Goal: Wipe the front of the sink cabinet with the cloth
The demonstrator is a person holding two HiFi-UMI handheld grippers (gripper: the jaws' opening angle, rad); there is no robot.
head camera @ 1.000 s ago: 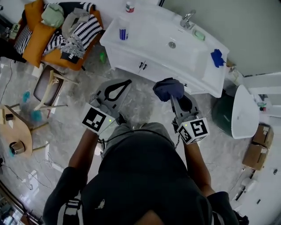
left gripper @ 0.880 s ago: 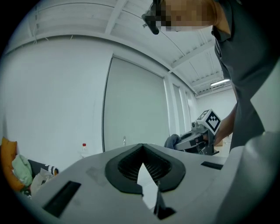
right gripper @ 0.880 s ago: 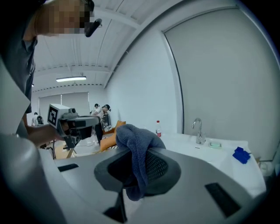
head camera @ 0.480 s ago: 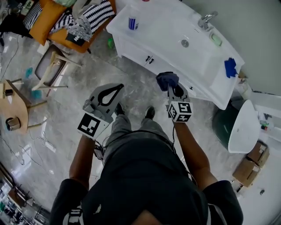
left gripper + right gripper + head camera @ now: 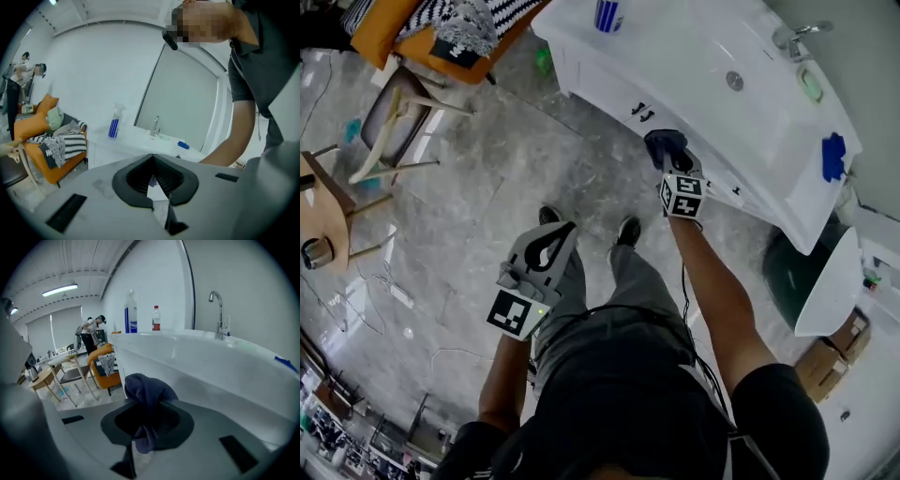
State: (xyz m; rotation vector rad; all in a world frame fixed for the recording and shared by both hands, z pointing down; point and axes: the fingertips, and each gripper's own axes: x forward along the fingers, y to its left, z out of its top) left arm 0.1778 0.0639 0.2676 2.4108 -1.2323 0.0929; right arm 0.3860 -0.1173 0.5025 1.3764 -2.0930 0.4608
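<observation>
The white sink cabinet [image 5: 598, 86] runs across the top of the head view, with two dark handles [image 5: 639, 112] on its front. My right gripper [image 5: 669, 157] is shut on a dark blue cloth [image 5: 664, 142] and holds it right at the cabinet front, just right of the handles. In the right gripper view the cloth [image 5: 146, 392] bunches out of the gripper [image 5: 140, 405], with the white cabinet front [image 5: 201, 376] close behind; whether they touch is unclear. My left gripper [image 5: 563, 230] hangs back over the floor by the person's legs, shut and empty [image 5: 152, 157].
On the counter stand a blue spray bottle [image 5: 607, 13], a faucet [image 5: 797, 36] and a blue item [image 5: 832, 155]. A dark green bin [image 5: 783, 264] and a white basin [image 5: 827, 286] stand right of the cabinet. A chair [image 5: 389, 122], an orange sofa [image 5: 398, 42] and a wooden table [image 5: 321, 220] stand left.
The right gripper has carried the cloth forward, up to the cabinet front. The left gripper has dropped back toward the person's legs. The view has closed in on the cabinet.
</observation>
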